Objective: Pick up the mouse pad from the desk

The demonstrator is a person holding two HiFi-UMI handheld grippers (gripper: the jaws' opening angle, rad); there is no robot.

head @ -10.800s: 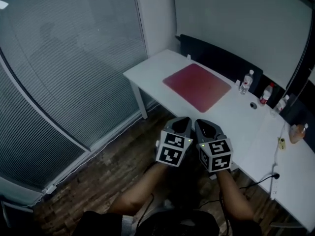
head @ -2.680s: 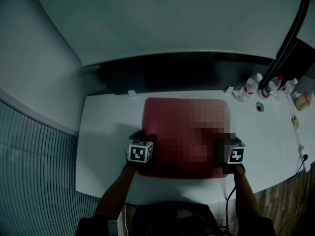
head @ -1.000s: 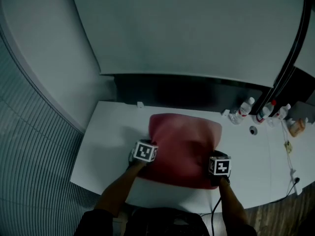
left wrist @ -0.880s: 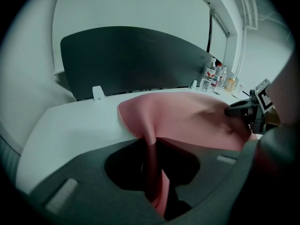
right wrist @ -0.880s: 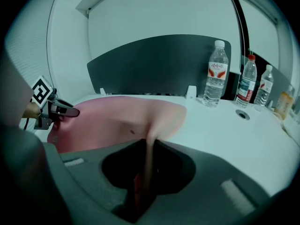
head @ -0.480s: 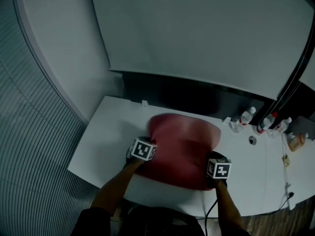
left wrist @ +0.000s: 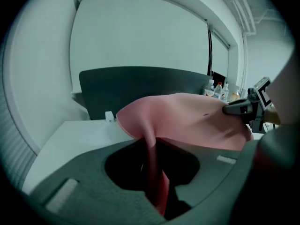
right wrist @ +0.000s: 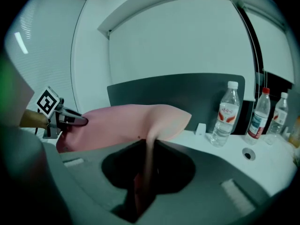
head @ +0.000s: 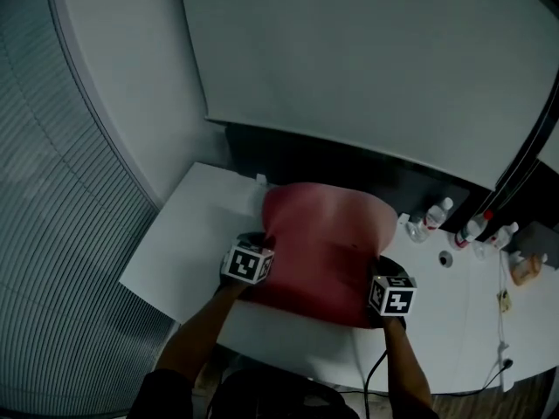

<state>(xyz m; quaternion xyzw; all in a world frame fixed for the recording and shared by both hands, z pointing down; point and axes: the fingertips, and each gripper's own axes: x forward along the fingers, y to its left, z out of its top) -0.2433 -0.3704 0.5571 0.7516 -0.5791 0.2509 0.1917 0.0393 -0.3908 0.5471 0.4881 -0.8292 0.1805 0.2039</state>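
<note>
Red mouse pad [head: 323, 234] held up at centre frame over the white desk [head: 188, 234], sagging between both claws; left gripper [left wrist: 152, 172] clamped on its left edge; right gripper [right wrist: 145, 172] clamped on its right edge; water bottles [head: 434, 214] at right.

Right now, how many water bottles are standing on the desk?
3, in a row at the right end of the desk: one bottle closest to the mouse pad, a red-capped bottle next, a third bottle beyond it. More may be hidden past the picture's edge.
</note>
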